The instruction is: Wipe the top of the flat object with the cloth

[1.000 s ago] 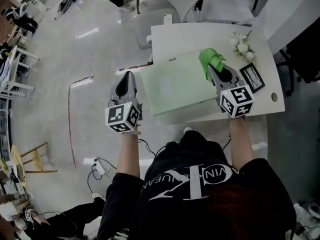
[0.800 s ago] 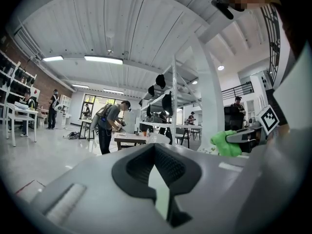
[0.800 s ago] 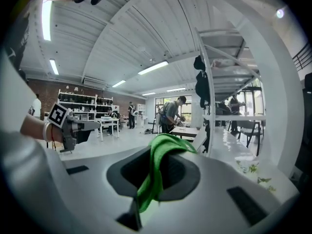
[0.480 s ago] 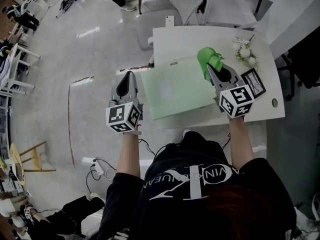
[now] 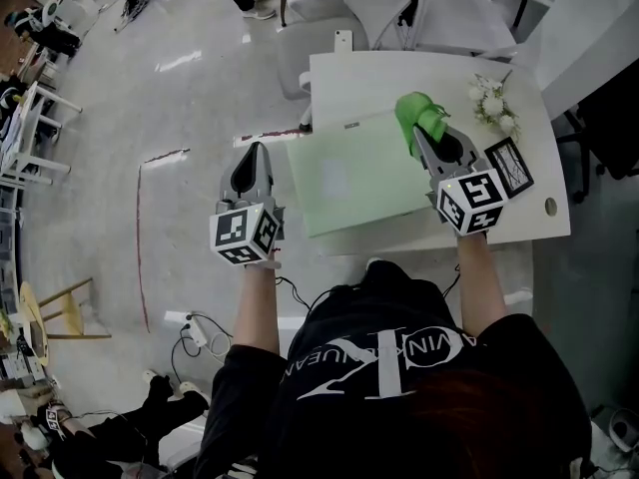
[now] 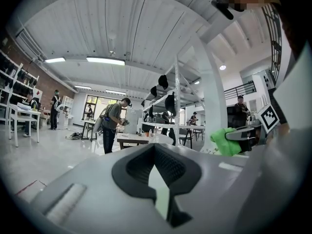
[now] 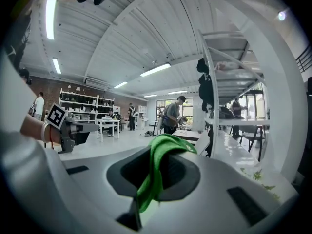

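The flat pale green object lies on the white table, its near left corner jutting past the table's edge. My right gripper is shut on the green cloth, held at the flat object's far right corner. In the right gripper view the cloth hangs out from between the closed jaws. My left gripper hangs over the floor left of the table, shut with nothing in it.
A small white flower bunch and a black framed picture stand on the table right of the cloth. A white phone-like item lies on a chair beyond the table. People and desks fill the room farther off.
The right gripper with the cloth has stayed at the flat object's far right corner; the whole scene shifts slightly in view. The left gripper has not moved.
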Motion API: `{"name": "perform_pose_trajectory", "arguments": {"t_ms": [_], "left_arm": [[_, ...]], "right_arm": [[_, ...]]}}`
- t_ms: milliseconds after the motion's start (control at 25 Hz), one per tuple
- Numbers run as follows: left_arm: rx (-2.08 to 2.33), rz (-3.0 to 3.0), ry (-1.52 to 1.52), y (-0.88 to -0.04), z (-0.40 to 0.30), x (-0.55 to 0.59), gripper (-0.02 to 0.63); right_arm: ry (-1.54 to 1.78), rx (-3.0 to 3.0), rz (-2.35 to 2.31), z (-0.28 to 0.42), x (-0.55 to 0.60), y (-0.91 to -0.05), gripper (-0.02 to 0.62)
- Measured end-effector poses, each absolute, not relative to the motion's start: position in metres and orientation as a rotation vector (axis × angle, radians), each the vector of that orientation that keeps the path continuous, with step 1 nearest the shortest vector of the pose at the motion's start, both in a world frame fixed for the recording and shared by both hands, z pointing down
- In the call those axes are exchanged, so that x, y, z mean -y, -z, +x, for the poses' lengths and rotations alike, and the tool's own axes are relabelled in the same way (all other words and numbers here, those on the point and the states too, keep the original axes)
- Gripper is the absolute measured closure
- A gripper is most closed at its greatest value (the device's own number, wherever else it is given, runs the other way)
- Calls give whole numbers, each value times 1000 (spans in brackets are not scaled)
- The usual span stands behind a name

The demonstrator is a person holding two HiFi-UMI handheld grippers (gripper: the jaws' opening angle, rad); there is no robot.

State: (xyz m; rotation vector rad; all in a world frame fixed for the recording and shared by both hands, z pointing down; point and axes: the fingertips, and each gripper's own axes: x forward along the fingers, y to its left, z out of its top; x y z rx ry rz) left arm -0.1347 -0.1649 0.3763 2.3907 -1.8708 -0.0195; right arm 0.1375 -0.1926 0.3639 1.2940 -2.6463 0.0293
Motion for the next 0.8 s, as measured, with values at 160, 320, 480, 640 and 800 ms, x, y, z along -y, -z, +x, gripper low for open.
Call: {"name": "perform_pose_trajectory", "arguments": {"t_ms": [160, 320, 480, 640, 800], "left_arm": [[1878, 2385, 16, -376, -139, 161, 595], [1883, 2383, 19, -375, -141, 158, 595], [1886, 2382, 21, -373, -143, 157, 595], [1884, 2380, 22, -375, -143, 154, 595], [1880, 2384, 21, -375, -141, 152, 596]], "right_arm": [[-21, 2650, 1287, 133, 190, -362, 560], [-14, 2649, 1282, 130, 189, -361, 560], [-12, 2650, 1284, 128, 188, -359, 560], [-11, 2650, 1284, 128, 185, -360, 560], [-12, 2649, 1283, 129, 183, -360, 560]]}}
